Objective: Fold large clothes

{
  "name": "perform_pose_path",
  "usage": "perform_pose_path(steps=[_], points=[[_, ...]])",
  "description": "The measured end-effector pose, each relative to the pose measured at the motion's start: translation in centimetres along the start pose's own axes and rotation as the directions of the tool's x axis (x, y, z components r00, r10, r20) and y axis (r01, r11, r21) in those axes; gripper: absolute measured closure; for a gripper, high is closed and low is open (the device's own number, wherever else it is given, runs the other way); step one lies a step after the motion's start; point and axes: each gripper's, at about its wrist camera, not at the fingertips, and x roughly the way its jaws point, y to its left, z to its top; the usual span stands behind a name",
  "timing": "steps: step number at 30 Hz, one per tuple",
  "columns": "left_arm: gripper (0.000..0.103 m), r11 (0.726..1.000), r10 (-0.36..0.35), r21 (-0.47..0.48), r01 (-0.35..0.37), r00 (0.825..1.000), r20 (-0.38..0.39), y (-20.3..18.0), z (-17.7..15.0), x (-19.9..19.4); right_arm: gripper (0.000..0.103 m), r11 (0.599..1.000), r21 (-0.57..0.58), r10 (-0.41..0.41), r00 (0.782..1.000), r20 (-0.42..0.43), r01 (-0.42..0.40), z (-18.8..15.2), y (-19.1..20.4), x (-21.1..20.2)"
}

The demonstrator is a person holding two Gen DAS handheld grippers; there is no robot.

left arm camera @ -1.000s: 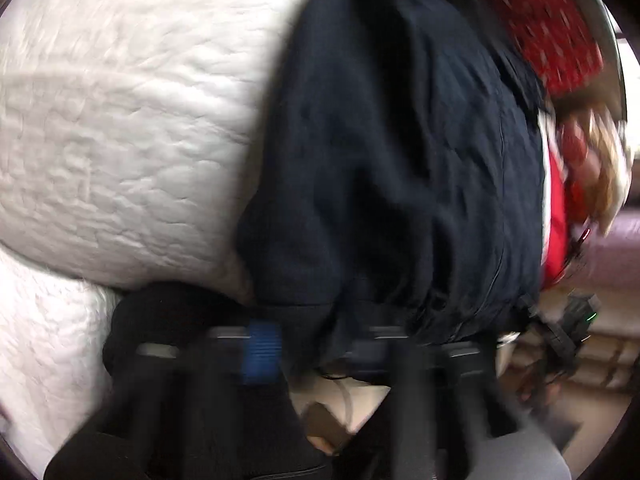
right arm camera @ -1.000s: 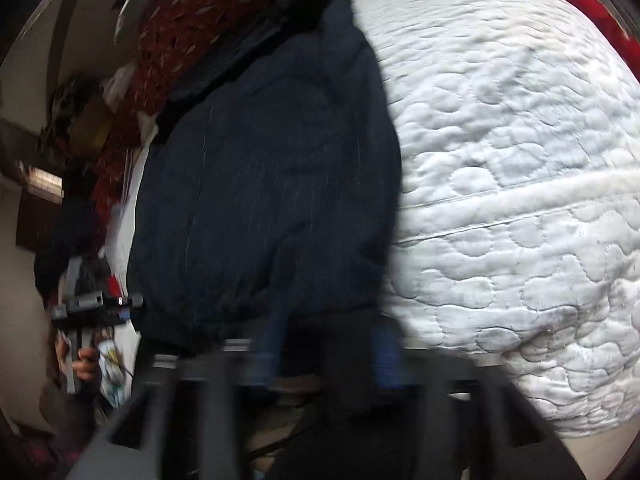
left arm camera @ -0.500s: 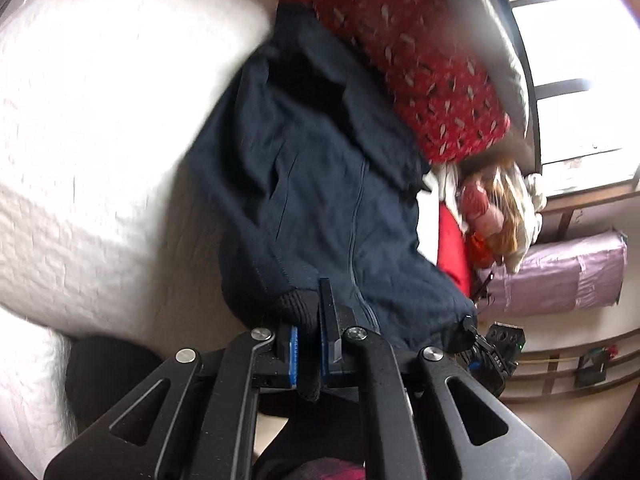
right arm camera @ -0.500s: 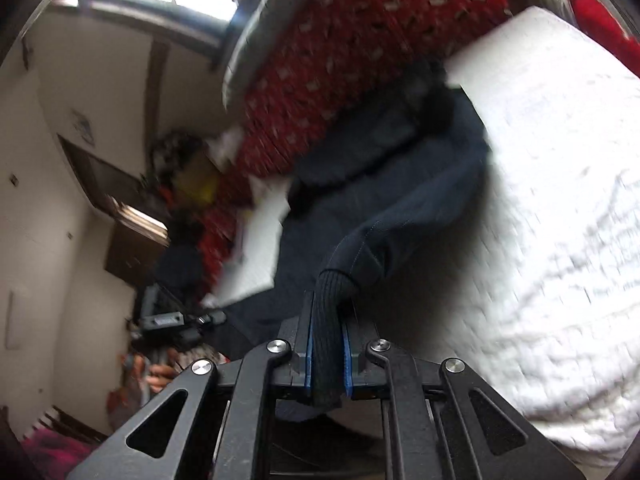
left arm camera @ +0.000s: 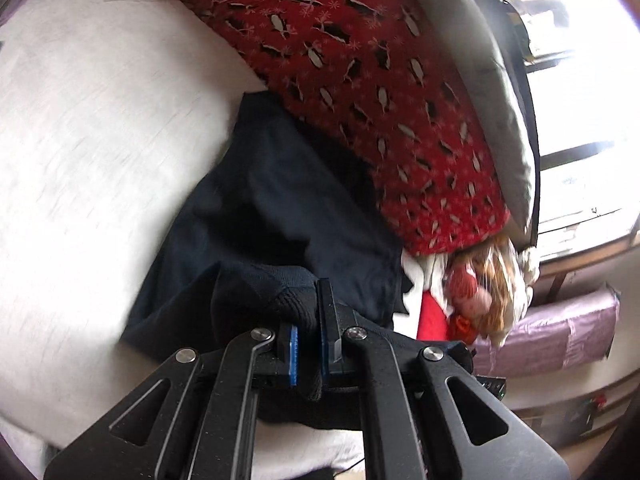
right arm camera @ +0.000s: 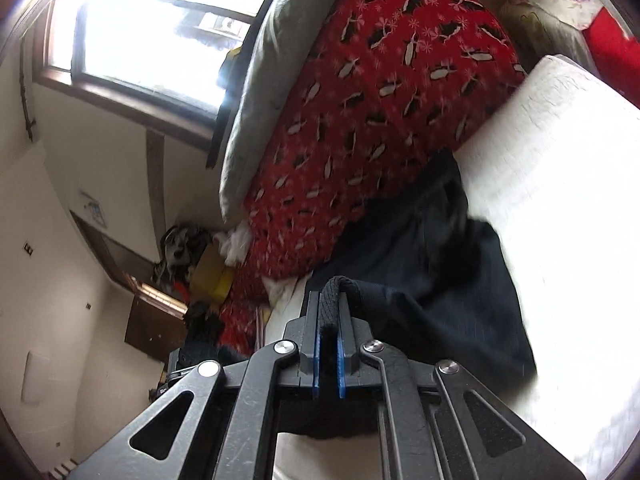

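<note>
A dark navy jacket [left arm camera: 280, 200] lies on the white quilted bed [left arm camera: 100, 140], its far end against a red blanket. My left gripper [left arm camera: 306, 320] is shut on a ribbed knit edge of the jacket, which bunches up over the blue pads. In the right wrist view the same jacket [right arm camera: 440, 280] stretches away over the bed [right arm camera: 560, 200]. My right gripper [right arm camera: 329, 308] holds another ribbed edge, its jaws closing tight on the cloth, which loops over the fingertips. Both held ends are lifted off the bed.
A red penguin-print blanket [left arm camera: 380, 80] and a grey pillow [left arm camera: 480, 60] pile up at the bed's far side. Toys and clothes [left arm camera: 488, 280] and a purple bag [left arm camera: 560, 332] sit beside the bed. A bright window [right arm camera: 160, 12] and wall lie to the left.
Both grippers have risen and tilted up with the jacket's ribbed edges in them. The jacket, spread flat a second ago, is now pulled up and doubling toward the red blanket.
</note>
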Motion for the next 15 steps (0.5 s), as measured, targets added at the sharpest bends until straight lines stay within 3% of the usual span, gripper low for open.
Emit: perform_pose_path(steps=[8,15], points=[[0.098,0.999,0.015,-0.046,-0.014,0.999,0.034,-1.4,9.0,4.4,0.099,0.999,0.039,-0.012,0.999,0.047,0.010,5.9,-3.0,7.1],[0.098,0.996,0.079,-0.037,-0.078,0.996,0.036,-1.6,14.3,9.8,0.099,0.996,0.056,-0.077,0.994,0.077,0.073,10.7,-6.0,13.6]])
